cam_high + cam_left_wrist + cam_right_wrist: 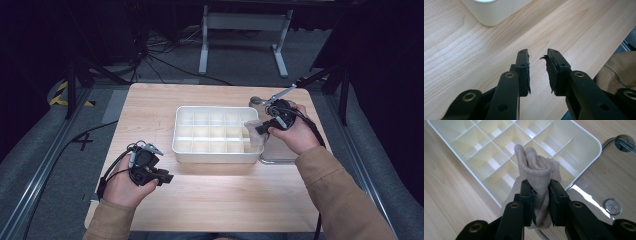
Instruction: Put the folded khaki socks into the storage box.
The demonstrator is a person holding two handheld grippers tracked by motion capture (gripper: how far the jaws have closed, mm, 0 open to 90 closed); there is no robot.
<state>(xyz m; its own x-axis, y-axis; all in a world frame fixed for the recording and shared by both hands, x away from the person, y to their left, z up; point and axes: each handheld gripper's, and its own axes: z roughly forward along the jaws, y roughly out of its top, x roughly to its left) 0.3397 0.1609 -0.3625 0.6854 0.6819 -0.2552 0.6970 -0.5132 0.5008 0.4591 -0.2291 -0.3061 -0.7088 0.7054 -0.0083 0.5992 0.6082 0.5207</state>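
Right gripper [541, 195]: jaws clamped on a rolled beige sock [536, 170] – held just above the near right corner of the organiser
Sock: bunched into a roll, upper end seen over the divided compartments; not set in any cell
Organiser tray [210, 152]: white, gridded, at table centre
Left gripper [537, 72]: jaws slightly apart, nothing held – hovered over bare wooden table [461, 55], near the tray's front left corner
Clear lid [599, 182]: laid flat beside the tray's right side

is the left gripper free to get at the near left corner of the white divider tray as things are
Probably yes. The left gripper is open and holds nothing, and only bare table lies between it and the tray. The right gripper holds a beige sock at the far end.
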